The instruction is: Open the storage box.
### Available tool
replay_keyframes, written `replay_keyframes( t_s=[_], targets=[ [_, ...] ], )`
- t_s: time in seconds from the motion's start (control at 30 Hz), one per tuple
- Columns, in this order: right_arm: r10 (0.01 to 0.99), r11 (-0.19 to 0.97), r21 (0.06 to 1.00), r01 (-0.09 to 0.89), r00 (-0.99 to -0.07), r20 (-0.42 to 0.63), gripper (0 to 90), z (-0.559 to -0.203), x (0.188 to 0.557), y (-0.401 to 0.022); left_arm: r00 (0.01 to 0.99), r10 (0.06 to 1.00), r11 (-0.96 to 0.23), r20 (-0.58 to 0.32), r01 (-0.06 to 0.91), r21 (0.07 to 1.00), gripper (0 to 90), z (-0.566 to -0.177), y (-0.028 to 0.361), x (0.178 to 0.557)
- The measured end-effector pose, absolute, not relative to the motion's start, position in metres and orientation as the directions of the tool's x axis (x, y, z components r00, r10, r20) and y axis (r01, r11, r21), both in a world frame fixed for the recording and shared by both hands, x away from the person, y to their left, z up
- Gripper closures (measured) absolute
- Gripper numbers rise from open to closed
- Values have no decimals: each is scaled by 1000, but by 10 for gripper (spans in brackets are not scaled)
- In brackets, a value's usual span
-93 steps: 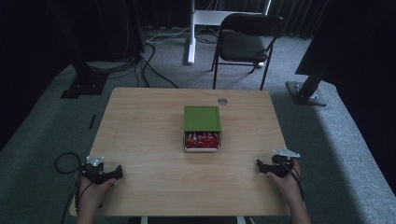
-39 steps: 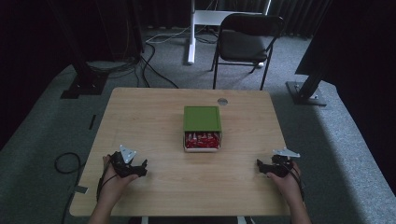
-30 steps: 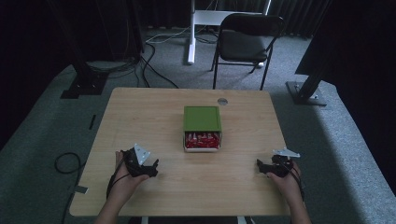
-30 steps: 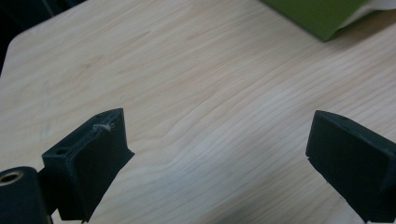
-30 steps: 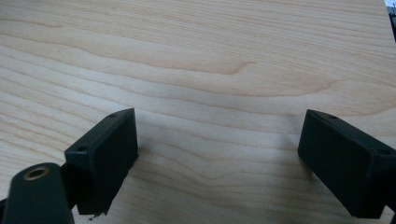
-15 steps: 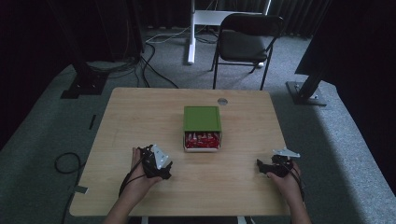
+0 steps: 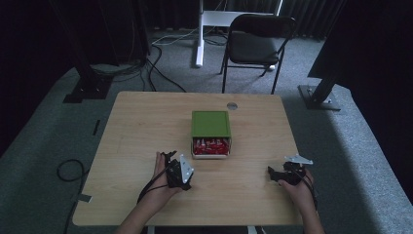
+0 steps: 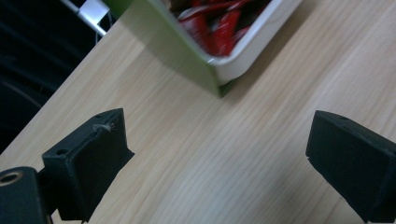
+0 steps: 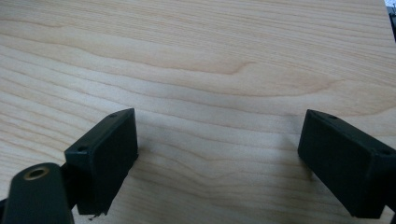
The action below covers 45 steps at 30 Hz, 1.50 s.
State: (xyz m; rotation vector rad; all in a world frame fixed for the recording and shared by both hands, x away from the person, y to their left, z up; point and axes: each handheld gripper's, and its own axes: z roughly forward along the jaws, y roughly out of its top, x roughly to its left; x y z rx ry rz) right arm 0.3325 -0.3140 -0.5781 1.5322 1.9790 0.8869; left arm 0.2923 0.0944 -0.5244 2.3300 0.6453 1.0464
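Tabletop (image 7: 146,122) of pale wood grain carries everything, and from where I stand it is bare except for one box near its middle. That green rectangular box with a white inner tray (image 7: 210,132) sits just ahead and a little to the right of the left gripper (image 7: 178,171), its open near end showing packed red sachets (image 7: 210,145). In the left gripper view the box's corner (image 8: 219,74) lies close in front of the jaws, off toward the upper side, with wood between them. The left gripper is spread wide and holds nothing. The right gripper (image 7: 285,174) rests well apart from the box, near the tabletop's right front edge, also spread wide and empty over bare wood (image 9: 210,93).

Judging by this, the step in hand is the left gripper's approach to the box. To do it well, I would square the jaws to the box's open end first, since they now meet it at a slant, then come in low and slow so the light tray is not shoved backward.
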Motion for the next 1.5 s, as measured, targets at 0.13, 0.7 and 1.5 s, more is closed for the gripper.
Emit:
replay_keyframes(
  t_s=[0.13,0.7,1.5],
  targets=[
    [967,162,738,654,-256,15,114,-578,332,-314,611,558,-787,562,174,592,63,-527,81,291],
    [966,162,739,654,-257,15,115,-578,332,-314,664,369,-879,651,23,476,119,-531,41,292],
    [966,163,739,654,-257,14,114,-578,332,-314,679,236,-939,695,-23,342,196,-541,15,313]
  ],
)
